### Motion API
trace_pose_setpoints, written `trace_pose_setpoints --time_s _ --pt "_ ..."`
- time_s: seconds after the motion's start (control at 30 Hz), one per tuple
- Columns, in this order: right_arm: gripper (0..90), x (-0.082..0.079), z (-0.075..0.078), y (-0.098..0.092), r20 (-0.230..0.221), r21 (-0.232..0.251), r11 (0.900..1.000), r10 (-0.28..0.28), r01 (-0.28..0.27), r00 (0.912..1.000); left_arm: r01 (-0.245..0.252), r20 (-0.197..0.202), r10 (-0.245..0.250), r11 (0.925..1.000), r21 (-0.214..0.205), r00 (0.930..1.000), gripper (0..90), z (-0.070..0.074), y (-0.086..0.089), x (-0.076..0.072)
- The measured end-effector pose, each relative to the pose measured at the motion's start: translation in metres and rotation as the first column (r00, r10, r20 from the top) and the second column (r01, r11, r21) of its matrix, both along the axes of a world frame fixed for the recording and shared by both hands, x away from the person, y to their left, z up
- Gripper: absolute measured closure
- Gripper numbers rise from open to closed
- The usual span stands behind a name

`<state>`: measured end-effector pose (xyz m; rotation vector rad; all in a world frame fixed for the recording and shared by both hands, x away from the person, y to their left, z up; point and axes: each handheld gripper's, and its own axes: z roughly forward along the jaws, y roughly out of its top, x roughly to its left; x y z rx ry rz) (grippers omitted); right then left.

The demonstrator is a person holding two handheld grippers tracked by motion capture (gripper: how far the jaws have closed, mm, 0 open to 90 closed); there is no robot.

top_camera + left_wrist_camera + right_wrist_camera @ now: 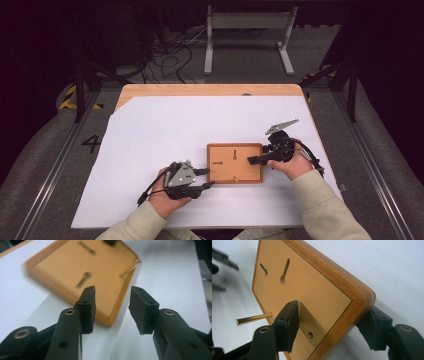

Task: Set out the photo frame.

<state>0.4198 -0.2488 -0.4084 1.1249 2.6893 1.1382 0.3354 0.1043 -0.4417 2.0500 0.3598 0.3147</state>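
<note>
Presently the right gripper (332, 327) clamps a corner of the rectangular orange-brown wooden frame back (312, 290), its brass turn-pin (254, 318) swung out beside the jaws, while the left gripper (111, 310), jaws apart and empty, sits just short of the frame's edge, any further fasteners unworked.

Floor (60, 150) — painted "4" (92, 143) — nothing else legible.

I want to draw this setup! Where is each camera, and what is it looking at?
High view: above the person's side, looking down on the table; forearms, both hands show.
Left gripper view: rides the left hand-held gripper, looking past its open black jaws at the wooden frame.
Right gripper view: rides the right hand-held gripper, jaws around the frame's corner.
All three views share the frame.
</note>
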Motion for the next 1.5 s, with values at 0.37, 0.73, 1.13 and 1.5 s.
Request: trace_pose_setpoints --time_s 0.37,0.73,1.13,1.5 --pt "44.9 -0.018 0.012 -0.002 0.094 -0.043 0.9977 0.056 -0.053 0.994 -0.136 -0.052 0.133 0.989 -0.058 0.9898 57.0 -0.001 0.046 0.014" --pt "50.9 -0.047 0.021 -0.003 0.234 -0.116 0.9871 0.135 -0.11 0.9629 -0.161 -0.073 0.156 0.9846 -0.068 0.985 57.1 -0.002 0.052 0.018" --pt "59.7 -0.079 0.028 -0.006 0.295 -0.156 0.975 0.199 -0.158 0.9348 -0.174 -0.093 0.168 0.9821 -0.071 0.9815 56.5 -0.005 0.055 0.021" --pt "62.7 -0.098 0.028 -0.008 0.318 -0.162 0.9699 0.226 -0.182 0.9207 -0.178 -0.115 0.171 0.9821 -0.06 0.9786 56.4 -0.008 0.053 0.021"
